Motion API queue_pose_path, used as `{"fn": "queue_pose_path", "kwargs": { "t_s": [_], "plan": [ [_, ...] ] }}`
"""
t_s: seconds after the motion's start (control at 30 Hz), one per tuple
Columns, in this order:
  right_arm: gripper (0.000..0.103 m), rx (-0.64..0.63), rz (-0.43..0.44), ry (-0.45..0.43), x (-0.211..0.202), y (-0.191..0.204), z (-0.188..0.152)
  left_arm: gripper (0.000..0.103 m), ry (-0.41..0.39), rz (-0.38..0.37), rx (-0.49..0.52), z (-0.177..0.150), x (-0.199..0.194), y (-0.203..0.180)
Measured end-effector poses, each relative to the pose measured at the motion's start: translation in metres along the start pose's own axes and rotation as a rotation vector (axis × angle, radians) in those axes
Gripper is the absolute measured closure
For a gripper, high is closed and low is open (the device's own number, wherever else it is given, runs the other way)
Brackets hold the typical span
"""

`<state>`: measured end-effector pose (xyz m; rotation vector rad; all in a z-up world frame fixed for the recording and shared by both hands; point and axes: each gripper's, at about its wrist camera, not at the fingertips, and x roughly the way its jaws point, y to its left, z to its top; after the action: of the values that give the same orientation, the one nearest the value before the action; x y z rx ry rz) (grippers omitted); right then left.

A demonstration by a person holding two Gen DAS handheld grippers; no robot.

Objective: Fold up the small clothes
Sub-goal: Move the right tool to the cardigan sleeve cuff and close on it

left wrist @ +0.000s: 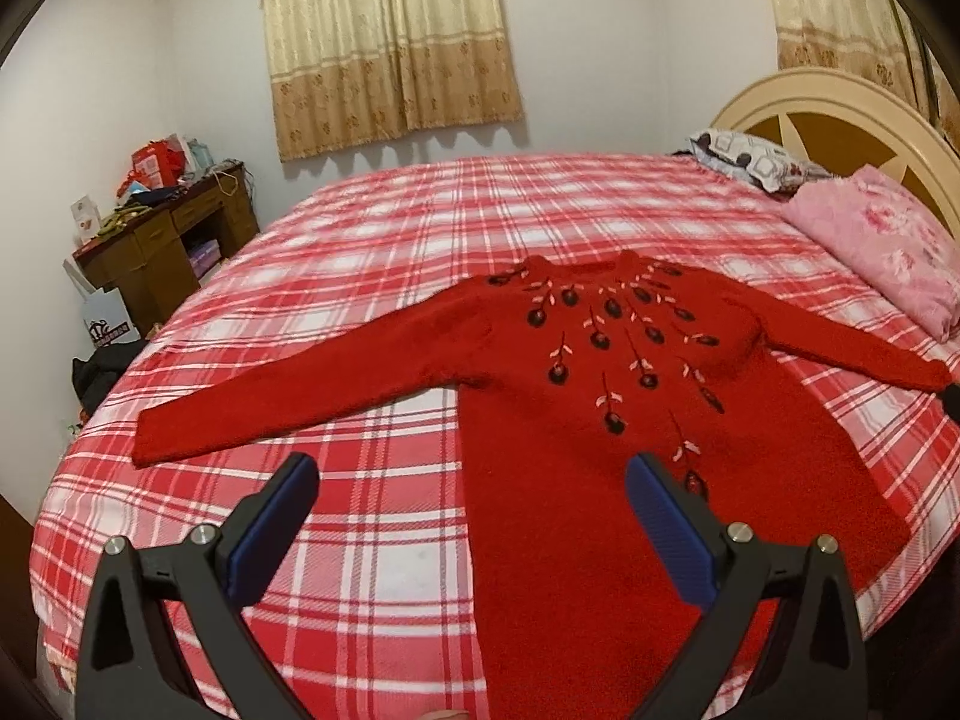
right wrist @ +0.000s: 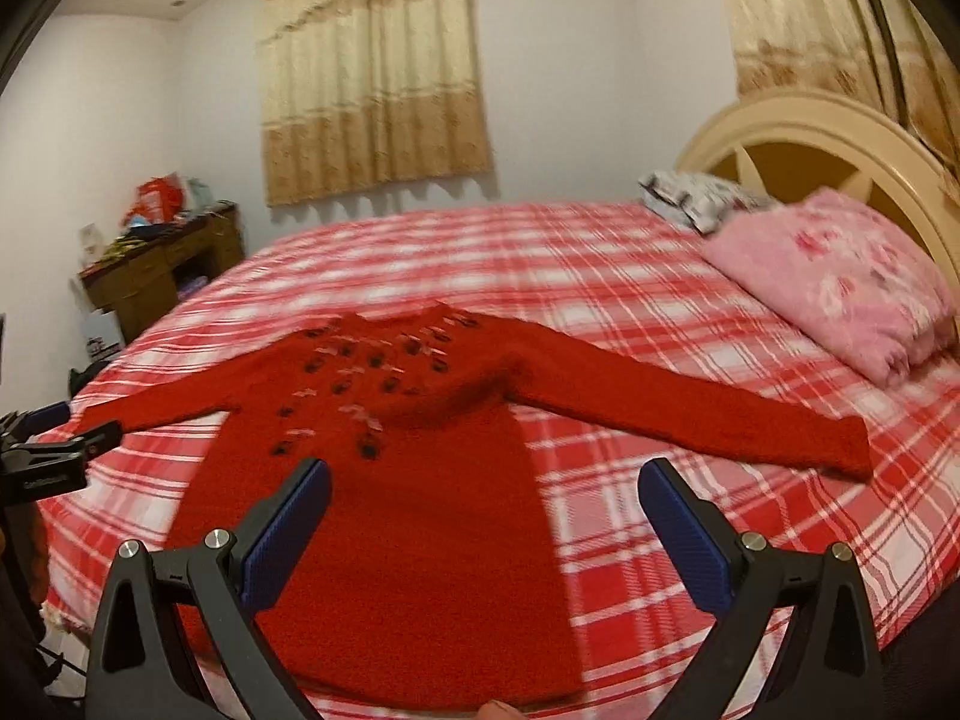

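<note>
Sweater (left wrist: 600, 372) flat on bed (left wrist: 372, 252); pink blanket (left wrist: 876, 252) beside sleeve.

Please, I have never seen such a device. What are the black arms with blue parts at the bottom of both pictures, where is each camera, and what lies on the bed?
Those are two hand-held grippers, each with two fingers and blue pads; a person holds one in each hand. A camera on each looks forward along its fingers. One picture is from the left gripper, the other from the right gripper. Both are open and hold nothing. A red sweater with dark embroidered flowers lies flat, sleeves spread, on a bed with a red plaid sheet. A pink folded blanket lies near the headboard.
</note>
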<state>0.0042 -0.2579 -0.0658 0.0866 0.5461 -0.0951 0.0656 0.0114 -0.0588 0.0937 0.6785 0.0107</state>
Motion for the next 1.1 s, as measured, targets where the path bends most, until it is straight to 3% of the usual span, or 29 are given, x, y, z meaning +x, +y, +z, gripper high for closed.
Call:
{"fn": "queue_pose_path", "kwargs": {
  "t_s": [0.3,0.57,0.77,0.93,1.07,1.1],
  "plan": [
    [0.001,0.191,-0.199,0.092,0.043,-0.126,0.007,0.000,0.049,-0.012,0.065,0.012,0.043,-0.016],
    [0.001,0.338,-0.344,0.139,0.057,-0.224,0.009,0.000,0.070,0.015,0.066,0.023,0.077,-0.017],
    [0.002,0.469,-0.392,0.195,0.066,-0.283,-0.003,0.000,0.085,0.045,0.060,0.025,0.093,-0.011],
    [0.016,0.488,-0.386,0.228,0.080,-0.300,-0.002,0.000,0.102,0.055,0.043,0.026,0.103,-0.004],
    [0.040,0.431,-0.351,0.290,0.103,-0.293,0.005,0.000,0.105,0.072,0.042,0.027,0.110,0.001],
    [0.041,0.401,-0.356,0.308,0.107,-0.288,0.006,0.000,0.107,0.076,0.040,0.027,0.112,0.002]
  ]
}}
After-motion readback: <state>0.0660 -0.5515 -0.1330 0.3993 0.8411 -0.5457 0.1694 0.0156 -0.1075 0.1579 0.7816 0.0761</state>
